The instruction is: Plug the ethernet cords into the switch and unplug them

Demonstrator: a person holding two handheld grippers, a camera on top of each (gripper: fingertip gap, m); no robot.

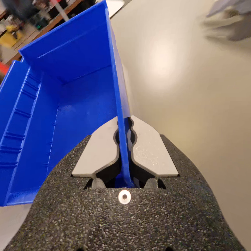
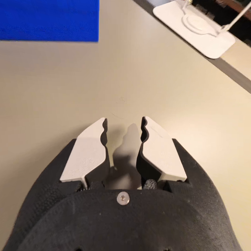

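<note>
Your left gripper has its jaws clenched on the side wall of the blue bin, the thin plastic edge running straight up the middle between the pads. The bin looks tipped and lifted off the counter, and its inside is bare as far as this view shows. No ethernet cords, no switch in either view, so I can't tell you where they sit; something pale and smeared by motion at the far right of the left wrist view is too blurred to name.

So the step in hand reads as handling the bin, not plugging yet. Do it well: keep the squeeze steady, because a smooth, thin wall can slide or twist between the pads. Hold the bin level with your wrist as you move it, and set it down flat before you let go.

Your right gripper hangs over bare counter with its jaws released, nothing between them. It's free to steady the bin, whose blue face shows at the upper left of the right wrist view.

Watch the white flat base with a thin rod rising from it, near the counter's far edge on your right. Behind the bin is a cluttered wooden bench, so swing clear of it.
</note>
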